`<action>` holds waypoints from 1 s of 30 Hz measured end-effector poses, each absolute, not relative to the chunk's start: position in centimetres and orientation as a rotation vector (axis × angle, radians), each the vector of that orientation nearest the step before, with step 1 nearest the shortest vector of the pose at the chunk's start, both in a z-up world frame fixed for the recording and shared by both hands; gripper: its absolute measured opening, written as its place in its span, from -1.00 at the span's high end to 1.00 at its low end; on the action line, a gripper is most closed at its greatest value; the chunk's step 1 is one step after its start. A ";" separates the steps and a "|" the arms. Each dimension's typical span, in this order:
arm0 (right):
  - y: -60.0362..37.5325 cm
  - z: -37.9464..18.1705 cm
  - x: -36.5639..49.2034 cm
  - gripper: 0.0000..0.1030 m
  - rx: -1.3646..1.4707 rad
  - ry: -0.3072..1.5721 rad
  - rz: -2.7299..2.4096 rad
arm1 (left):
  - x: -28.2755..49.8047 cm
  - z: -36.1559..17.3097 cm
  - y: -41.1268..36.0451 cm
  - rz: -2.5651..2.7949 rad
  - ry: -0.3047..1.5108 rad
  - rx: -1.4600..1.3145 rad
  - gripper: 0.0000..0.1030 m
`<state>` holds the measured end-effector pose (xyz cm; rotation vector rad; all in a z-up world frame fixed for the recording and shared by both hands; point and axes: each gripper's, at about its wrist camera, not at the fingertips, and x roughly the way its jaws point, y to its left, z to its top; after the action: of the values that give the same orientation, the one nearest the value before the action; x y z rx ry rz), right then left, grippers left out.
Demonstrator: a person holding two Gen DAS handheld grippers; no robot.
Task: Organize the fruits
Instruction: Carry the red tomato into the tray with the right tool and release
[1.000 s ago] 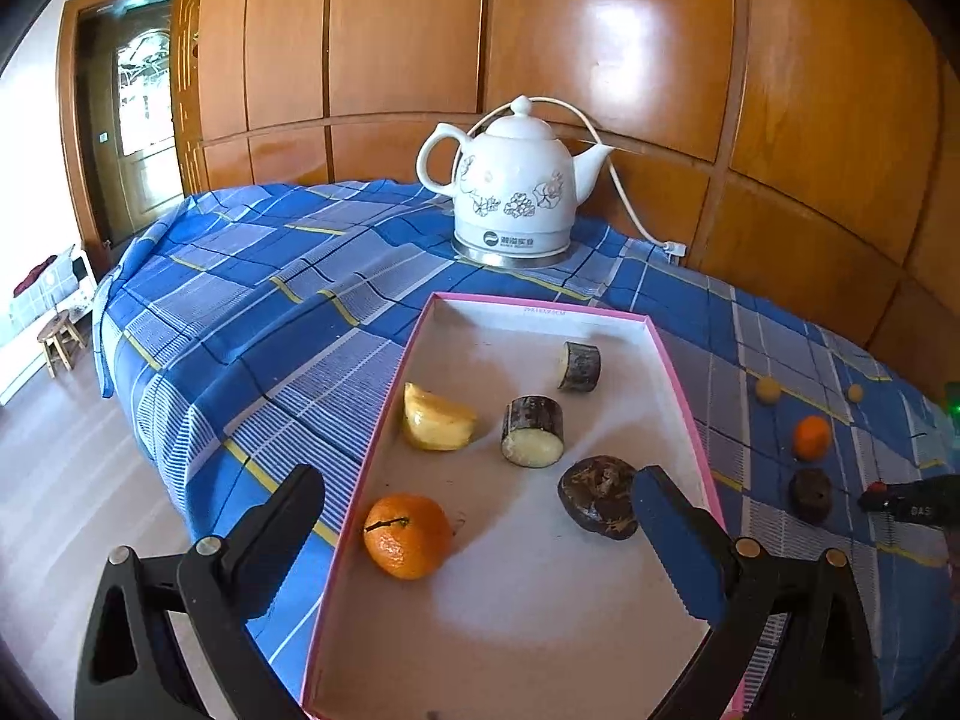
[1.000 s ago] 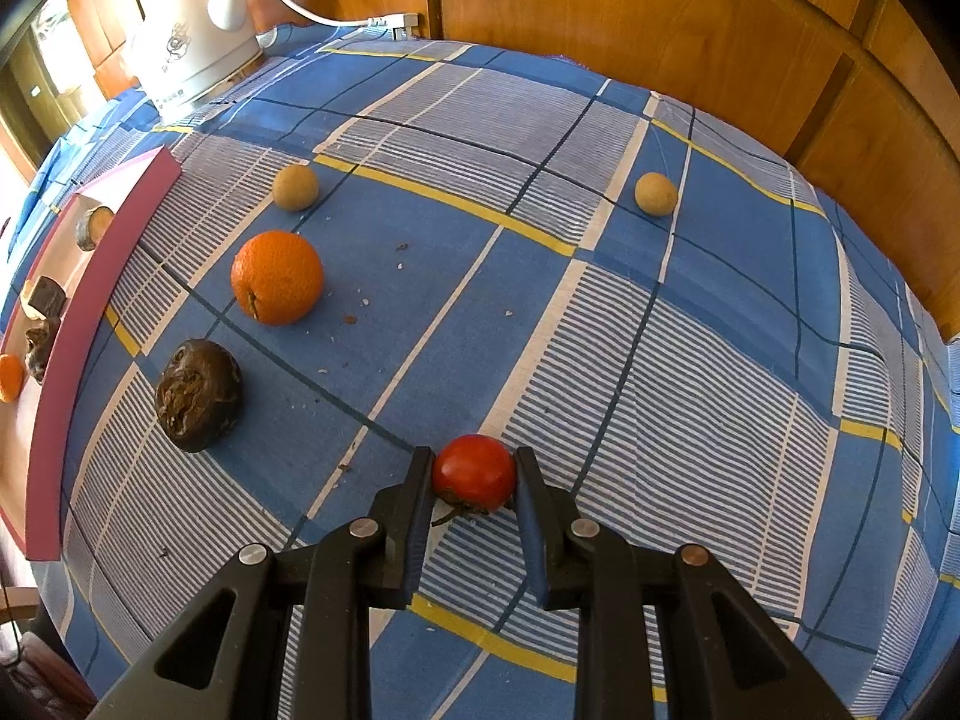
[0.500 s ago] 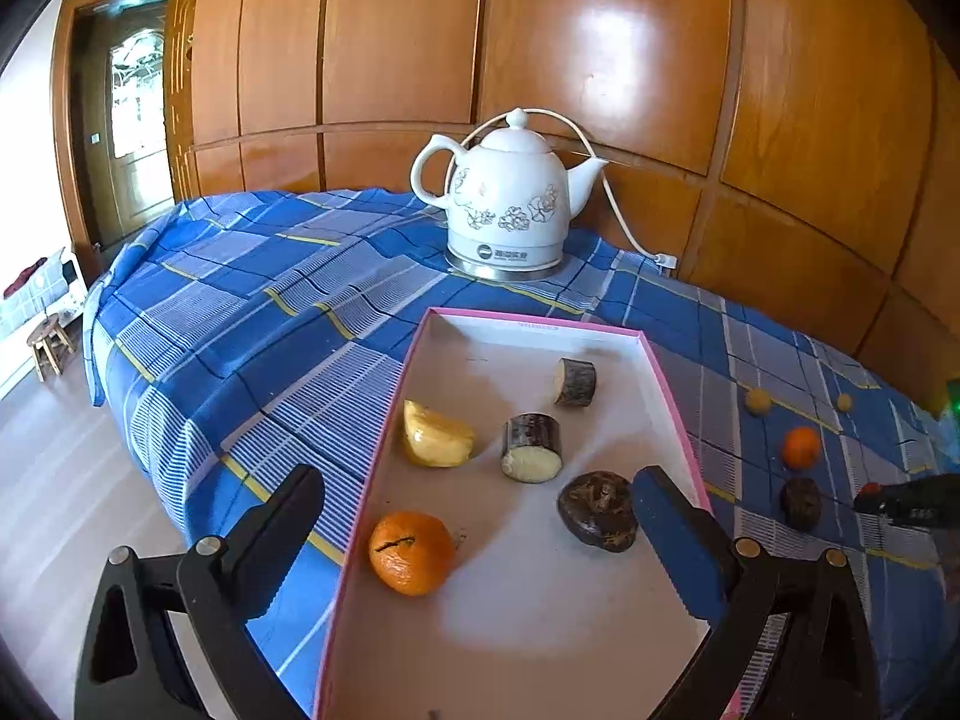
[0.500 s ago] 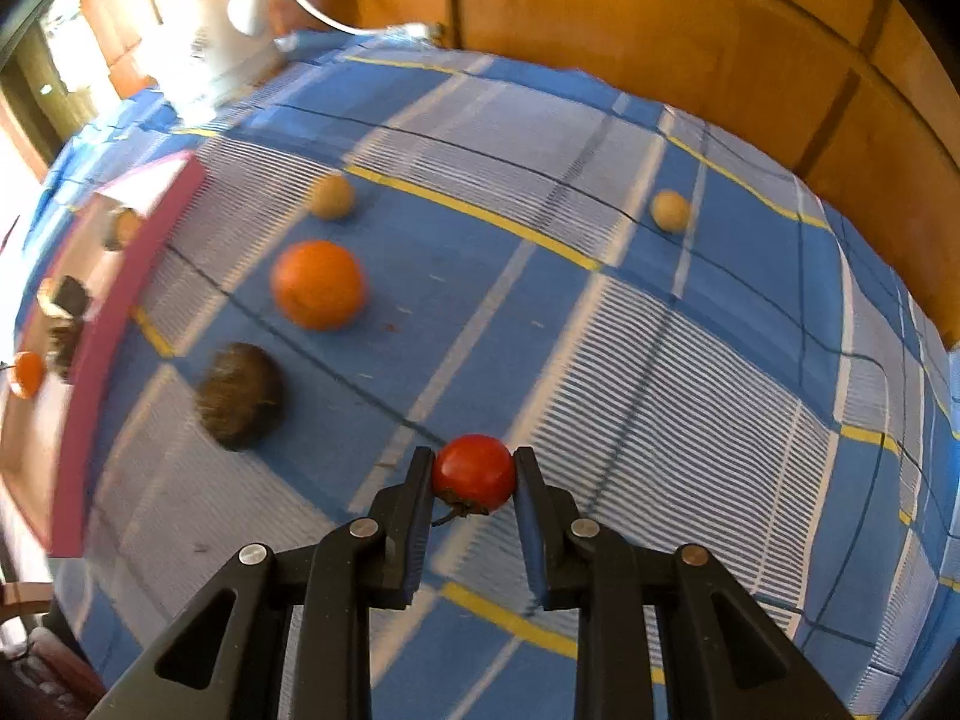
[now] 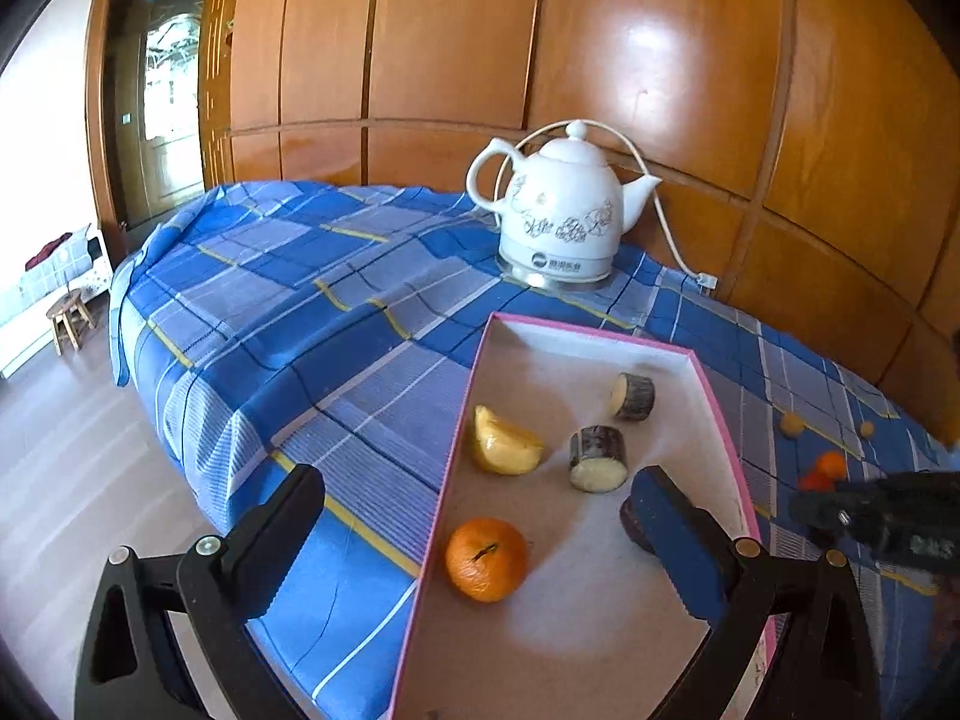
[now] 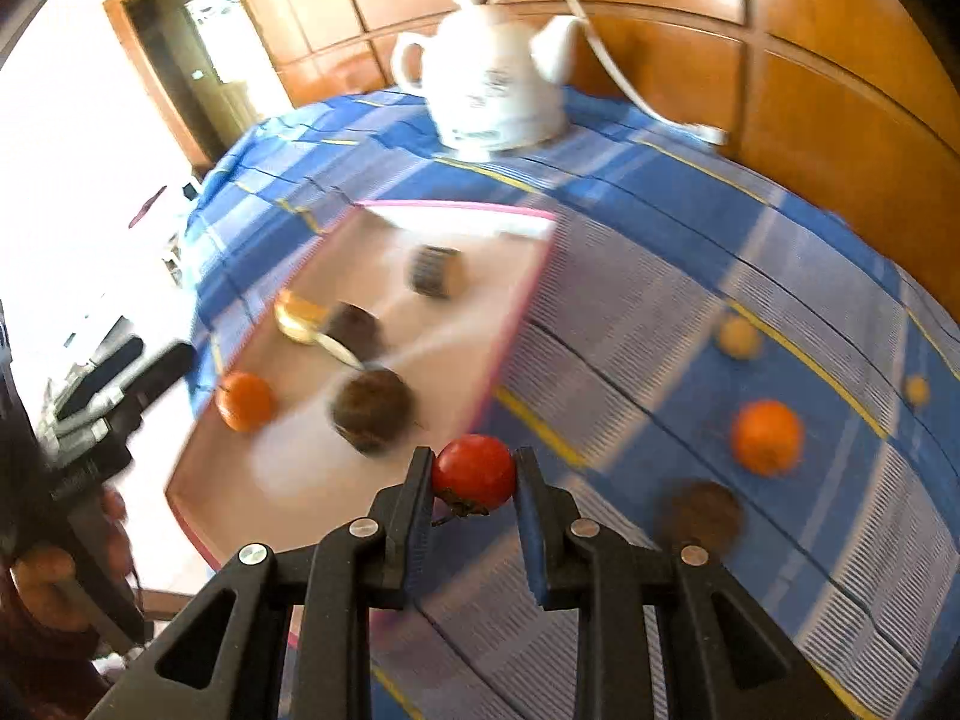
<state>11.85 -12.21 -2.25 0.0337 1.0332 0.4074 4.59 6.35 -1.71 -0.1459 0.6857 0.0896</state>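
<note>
My right gripper (image 6: 474, 477) is shut on a small red tomato (image 6: 474, 471) and holds it in the air near the right rim of the pink-edged tray (image 6: 522, 312). The tray (image 5: 717, 414) holds an orange (image 5: 486, 558), a yellow wedge (image 5: 501, 441), two dark cut pieces (image 5: 600, 447) and a dark round fruit (image 6: 372, 408). My left gripper (image 5: 474, 531) is open and empty, low over the tray's near left corner. An orange (image 6: 767, 435), a dark fruit (image 6: 699, 516) and two small yellow fruits (image 6: 738, 336) lie on the blue checked cloth.
A white kettle (image 5: 561, 222) with a cord stands behind the tray against the wood-panel wall. The table's left edge drops to the floor, where a small stool (image 5: 69, 318) stands. The right gripper shows at the right of the left wrist view (image 5: 870, 510).
My right gripper lifted the tomato off the cloth and swung left toward the tray; its view is blurred by motion. My left gripper drew back slightly and stayed open.
</note>
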 end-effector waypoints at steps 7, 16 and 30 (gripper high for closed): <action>-7.8 -2.6 14.5 0.49 0.031 1.010 0.407 | 4.6 -2.3 6.7 0.087 0.711 -0.147 -0.99; -6.3 -4.4 16.6 0.25 0.012 1.036 0.388 | 4.7 -2.5 6.5 0.052 0.726 -0.139 -0.99; -15.6 -1.7 12.0 0.20 -0.005 0.997 0.264 | 4.3 -2.0 4.5 -0.029 0.723 -0.099 -0.99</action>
<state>11.95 -15.56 -1.74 -0.0047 0.9971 0.2642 4.32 4.46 -2.04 -0.0986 0.7228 -0.0286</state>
